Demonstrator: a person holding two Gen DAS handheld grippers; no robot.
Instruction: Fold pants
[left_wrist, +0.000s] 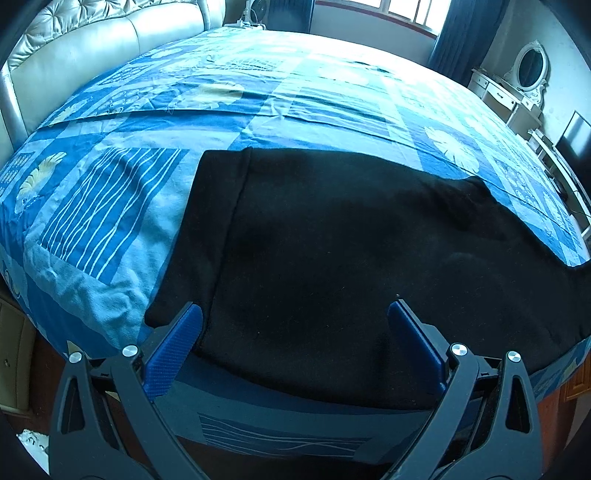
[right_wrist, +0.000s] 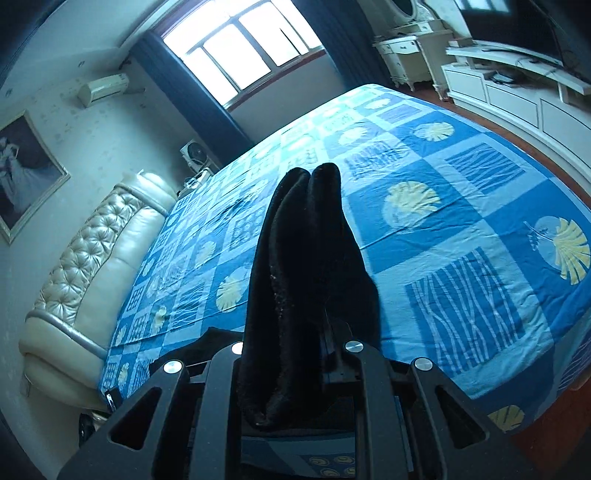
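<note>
Your right claw (right_wrist: 317, 314) grips a bunched end of the soft, limp black fleece pants (left_wrist: 332, 240); your left claw (left_wrist: 291, 332) stands open over their near edge on the blue patterned bed (left_wrist: 110, 192); take hold of that edge.

Bluish window (right_wrist: 243, 55) daylight, fisheye-warped edges

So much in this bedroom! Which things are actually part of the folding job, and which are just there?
Part of the job:
black pants
left gripper, open above them
right gripper, clamped on a bunch of the pants
bedspread they lie on

Just there:
headboard
window
dressing table
framed picture
</note>
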